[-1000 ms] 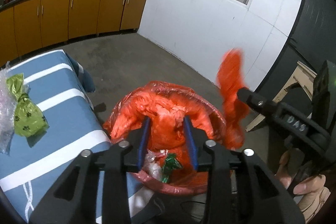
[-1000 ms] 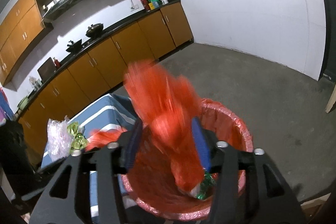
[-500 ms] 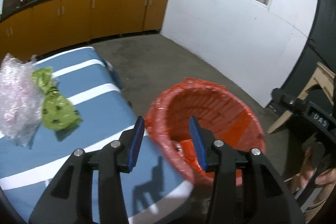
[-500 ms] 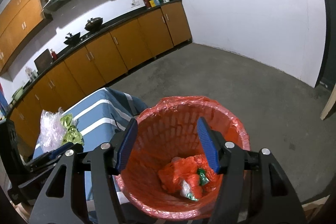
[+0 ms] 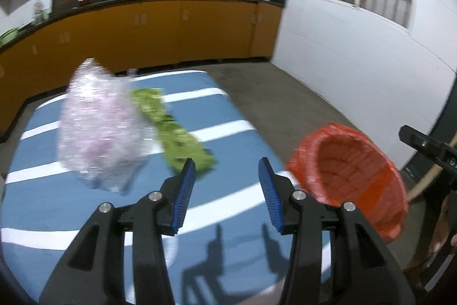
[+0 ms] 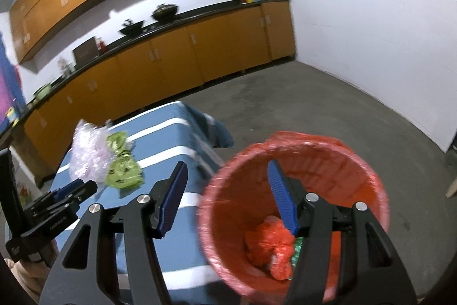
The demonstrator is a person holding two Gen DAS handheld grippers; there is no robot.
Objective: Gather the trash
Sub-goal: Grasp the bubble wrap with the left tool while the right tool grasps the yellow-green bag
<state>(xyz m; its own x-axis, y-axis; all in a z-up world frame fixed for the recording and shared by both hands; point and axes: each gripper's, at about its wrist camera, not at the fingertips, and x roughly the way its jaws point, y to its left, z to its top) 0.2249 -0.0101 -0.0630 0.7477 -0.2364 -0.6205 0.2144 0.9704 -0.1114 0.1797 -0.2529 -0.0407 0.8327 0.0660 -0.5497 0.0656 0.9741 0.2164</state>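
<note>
A red-lined trash basket (image 5: 354, 179) stands beside a blue striped table (image 5: 51, 207). On the table lie a clear bubble-wrap bag (image 5: 97, 130) and a green patterned bag (image 5: 177, 133). My left gripper (image 5: 227, 176) is open and empty above the table, just short of the green bag. My right gripper (image 6: 227, 182) is open and empty over the basket's near rim (image 6: 205, 219). A crumpled red bag (image 6: 268, 245) and a green wrapper (image 6: 297, 247) lie inside the basket. The bubble-wrap bag (image 6: 85, 159) and green bag (image 6: 122, 173) also show in the right wrist view.
Orange cabinets (image 5: 160, 33) with a black counter run along the far wall, with pots on top. A white wall (image 5: 357, 53) with a barred window is on the right. Grey floor (image 6: 314, 110) lies beyond the table. A wooden frame (image 5: 425, 179) stands at the right.
The red bag left my right gripper and dropped into the basket. Both grippers swung left toward the table. The left gripper now faces the bags on the table.
</note>
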